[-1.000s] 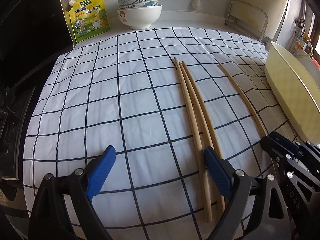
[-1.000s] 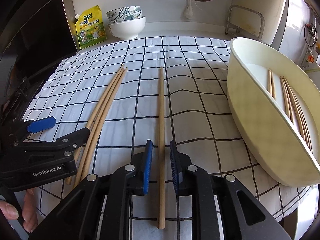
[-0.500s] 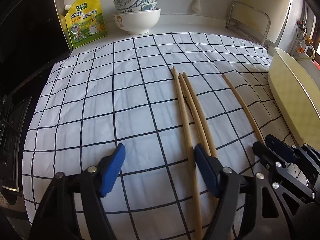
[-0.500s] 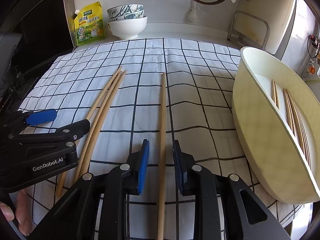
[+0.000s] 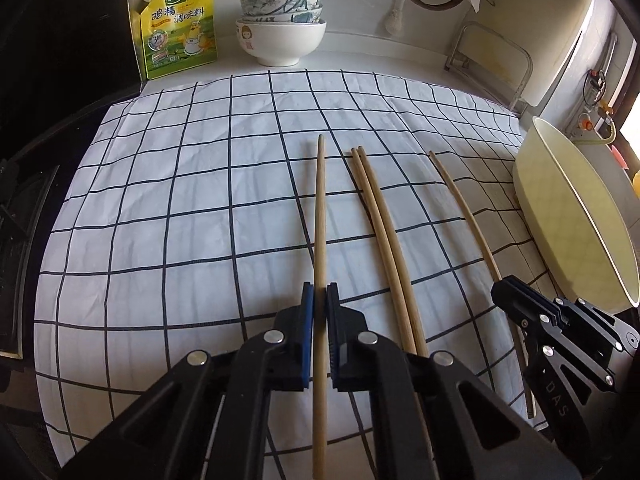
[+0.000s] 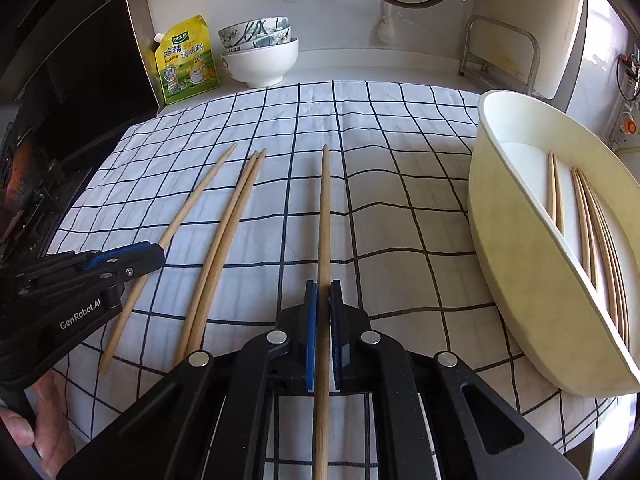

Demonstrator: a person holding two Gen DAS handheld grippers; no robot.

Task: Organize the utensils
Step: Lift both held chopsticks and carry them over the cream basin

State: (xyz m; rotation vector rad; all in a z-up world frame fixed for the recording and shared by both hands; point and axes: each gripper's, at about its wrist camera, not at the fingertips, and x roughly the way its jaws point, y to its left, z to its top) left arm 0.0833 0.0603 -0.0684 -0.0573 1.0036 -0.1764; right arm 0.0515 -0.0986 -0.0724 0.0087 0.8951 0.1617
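The work surface is a kitchen counter covered by a white checked cloth point(image 5: 192, 208). A yellow seasoning pouch point(image 5: 178, 26) and stacked bowls point(image 5: 280, 26) stand at 11 to 12 o'clock against the back wall.

Change of state: half a second ago my left gripper point(image 5: 320, 300) stood wide open beside three chopsticks lying together. Its jaws are now closed on one chopstick point(image 5: 320, 216), which sits apart from the remaining pair point(image 5: 380, 224) and points to 12 o'clock. Whether it has left the cloth, I cannot tell.

My right gripper point(image 6: 323, 292) has narrowed from a loose straddle to a firm clamp on a second chopstick point(image 6: 325, 216), also pointing to 12 o'clock.

The cream oval tray point(image 6: 516, 280) rests at 3 o'clock in the right wrist view. Several chopsticks point(image 6: 592, 224) already lie lengthwise inside it.

Assessment: both grasps appear complete, so the task moves from pickup to transfer. The two held sticks should go to the tray next. The pair on the cloth remains for a later cycle.

Caution: each stick is gripped near its rear end, so the long forward section may swing or strike the tray rim during the move.
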